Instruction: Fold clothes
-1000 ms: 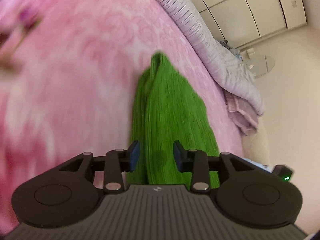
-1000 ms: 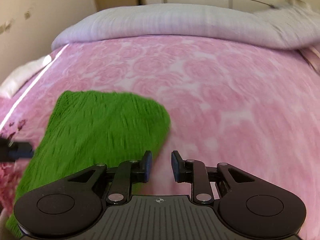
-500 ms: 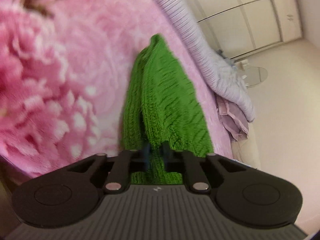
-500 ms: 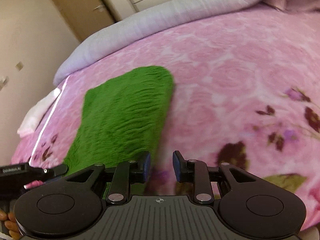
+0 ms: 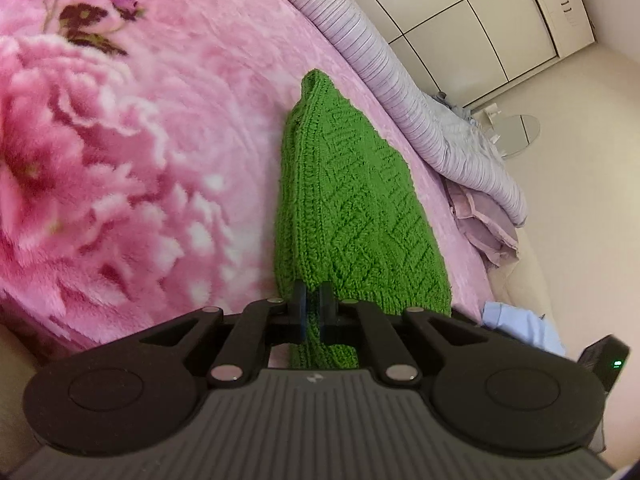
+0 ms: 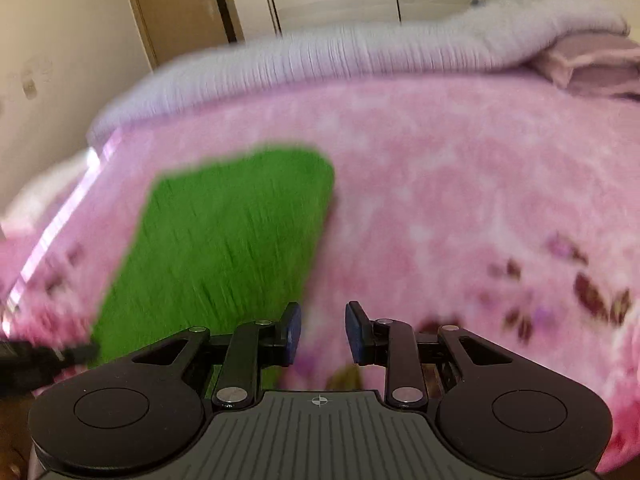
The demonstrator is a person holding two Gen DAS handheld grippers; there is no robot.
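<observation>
Green cable-knit garment (image 5: 352,216) on pink floral bed blanket (image 5: 120,160): left gripper (image 5: 313,312) pinches its near edge; you bring your spread, empty right gripper (image 6: 323,334) to the opposite corner.

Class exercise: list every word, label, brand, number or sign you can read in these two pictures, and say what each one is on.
No readable text in either view.
Wardrobe door: small dark marks, too small to read.
Left gripper body: a tiny emblem, no letters.
Right gripper body: a crosshair mark only.
</observation>
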